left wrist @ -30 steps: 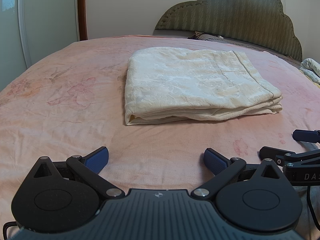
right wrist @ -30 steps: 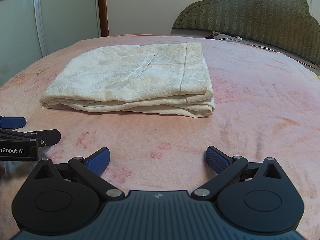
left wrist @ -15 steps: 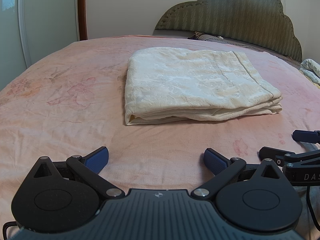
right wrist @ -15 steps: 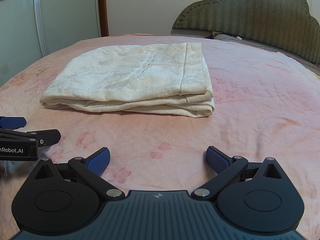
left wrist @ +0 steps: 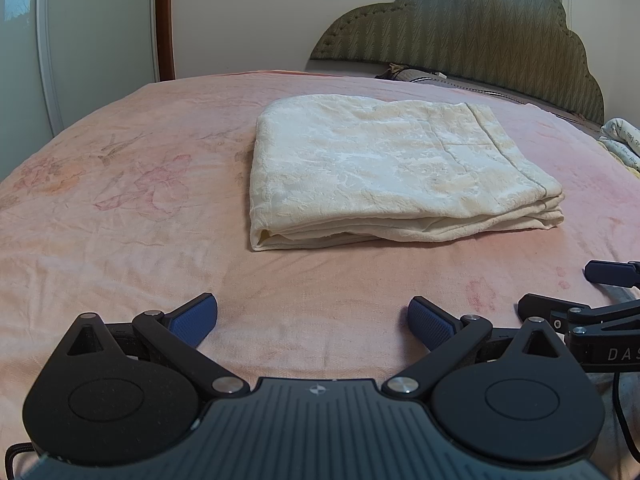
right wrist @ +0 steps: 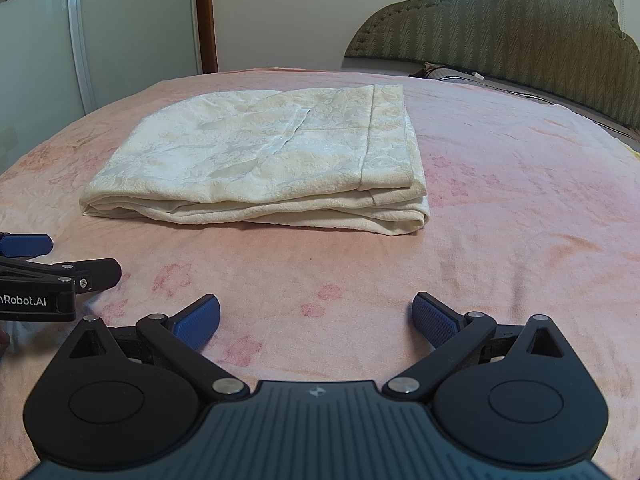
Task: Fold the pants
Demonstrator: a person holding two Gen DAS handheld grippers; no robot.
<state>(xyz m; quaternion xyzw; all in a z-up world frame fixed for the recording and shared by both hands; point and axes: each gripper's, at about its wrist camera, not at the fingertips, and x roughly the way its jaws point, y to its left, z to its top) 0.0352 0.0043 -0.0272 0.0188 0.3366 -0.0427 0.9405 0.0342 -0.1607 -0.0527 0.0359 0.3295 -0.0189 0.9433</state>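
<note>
Cream patterned pants [left wrist: 384, 168] lie folded into a flat rectangular stack on the pink bedspread [left wrist: 120, 208]; they also show in the right wrist view [right wrist: 272, 160]. My left gripper [left wrist: 313, 320] is open and empty, low over the bed, short of the stack's near edge. My right gripper [right wrist: 316, 320] is open and empty, also short of the stack. Each gripper shows at the edge of the other's view: the right one [left wrist: 600, 292] and the left one [right wrist: 52, 260].
A green padded headboard [left wrist: 480, 28] stands at the far right. A white wardrobe door [right wrist: 40, 32] and a brown door frame [left wrist: 164, 16] are at the left. Other bedding [left wrist: 624, 144] lies at the right edge.
</note>
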